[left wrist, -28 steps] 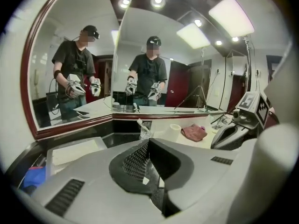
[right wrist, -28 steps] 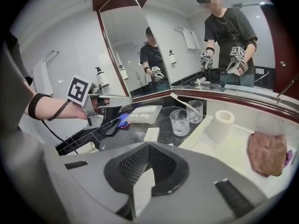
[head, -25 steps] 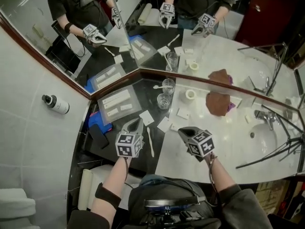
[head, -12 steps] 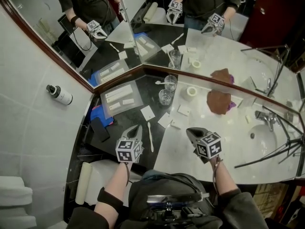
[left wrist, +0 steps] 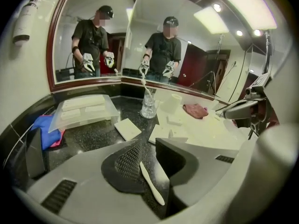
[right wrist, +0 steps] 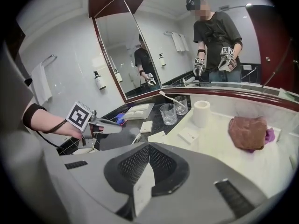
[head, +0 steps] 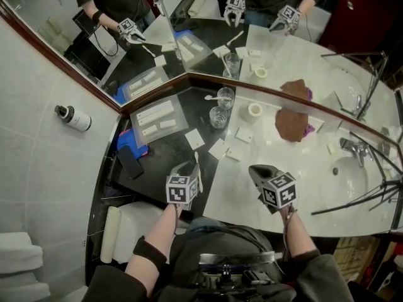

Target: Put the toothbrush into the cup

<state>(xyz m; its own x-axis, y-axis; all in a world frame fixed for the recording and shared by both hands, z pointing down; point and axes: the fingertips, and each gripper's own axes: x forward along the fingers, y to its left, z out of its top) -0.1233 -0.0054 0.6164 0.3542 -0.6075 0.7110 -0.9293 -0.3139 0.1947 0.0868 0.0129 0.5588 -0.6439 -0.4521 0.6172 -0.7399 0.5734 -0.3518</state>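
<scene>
Left tongs hang low over the dark part of the desk. Their jaws are released and have just been opening. The toothbrush lies flat on the desk between them, with neither pad pressing on it. Its long axis runs roughly 12 to 6 in the head view, near in line with the way the tongs point, so a jaw stands on either side of the handle. Right tongs are clenched, pads together, at 3 o'clock of the toothbrush over the pale part of the desk and well apart from it; the left hand is plainly the nearer. The empty cup stands upright at about 1 o'clock from the left tongs. A second cup just beyond it already holds another toothbrush. Judgement: grasp not yet made; closing now should take the handle across its width.
</scene>
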